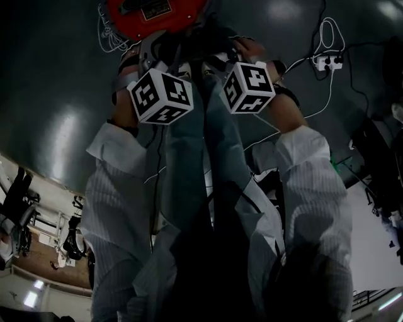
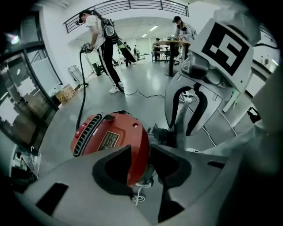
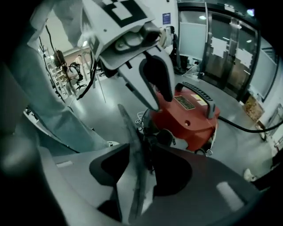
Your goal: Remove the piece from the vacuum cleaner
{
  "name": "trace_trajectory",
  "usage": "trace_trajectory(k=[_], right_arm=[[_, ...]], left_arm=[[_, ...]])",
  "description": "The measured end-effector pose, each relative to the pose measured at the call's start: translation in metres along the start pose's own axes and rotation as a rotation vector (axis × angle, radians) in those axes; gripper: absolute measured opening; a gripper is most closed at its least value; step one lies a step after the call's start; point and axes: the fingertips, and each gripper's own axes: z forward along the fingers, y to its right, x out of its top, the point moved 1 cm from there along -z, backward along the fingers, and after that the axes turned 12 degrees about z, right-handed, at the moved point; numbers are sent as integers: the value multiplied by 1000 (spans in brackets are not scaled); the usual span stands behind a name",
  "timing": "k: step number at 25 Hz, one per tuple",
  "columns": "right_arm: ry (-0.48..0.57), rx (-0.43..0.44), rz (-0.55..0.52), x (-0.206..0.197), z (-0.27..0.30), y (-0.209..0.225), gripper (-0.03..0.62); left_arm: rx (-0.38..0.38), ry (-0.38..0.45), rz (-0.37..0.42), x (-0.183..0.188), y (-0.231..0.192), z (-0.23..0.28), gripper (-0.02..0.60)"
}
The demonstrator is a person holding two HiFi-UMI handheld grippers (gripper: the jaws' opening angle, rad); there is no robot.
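Note:
The red canister vacuum cleaner [image 1: 151, 12] [image 2: 110, 137] [image 3: 190, 114] sits on the grey floor just ahead of my feet. Both grippers hang close over its near end, side by side. My left gripper [image 2: 141, 165] is open; the vacuum's red rim shows through the gap between its pads. My right gripper [image 3: 140, 165] is open too. A thin, dusty grey strip [image 3: 135, 176] stands edge-on between its jaws, with floor showing on either side lower down. A black fitting [image 2: 161, 134] juts from the vacuum's near end, right below both grippers' fingertips.
A black hose [image 2: 82, 88] [image 3: 247, 126] runs from the vacuum across the floor. A loose white cord [image 2: 139, 196] lies beside the vacuum. A power strip [image 1: 327, 61] with white cable lies to the right. People [image 2: 99, 35] stand far off; glass walls [image 3: 230, 48] rise behind the vacuum.

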Motion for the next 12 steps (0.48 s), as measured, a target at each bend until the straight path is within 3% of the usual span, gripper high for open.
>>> trace_trajectory(k=[5, 8, 12], right_arm=[[-88, 38, -122, -5, 25, -8, 135], [-118, 41, -157, 2, 27, -12, 103], [-131, 55, -106, -1, 25, -17, 31]], left_arm=[[12, -4, 94, 1, 0, 10, 123], [37, 10, 146, -3, -1, 2, 123], [34, 19, 111, -1, -5, 4, 121]])
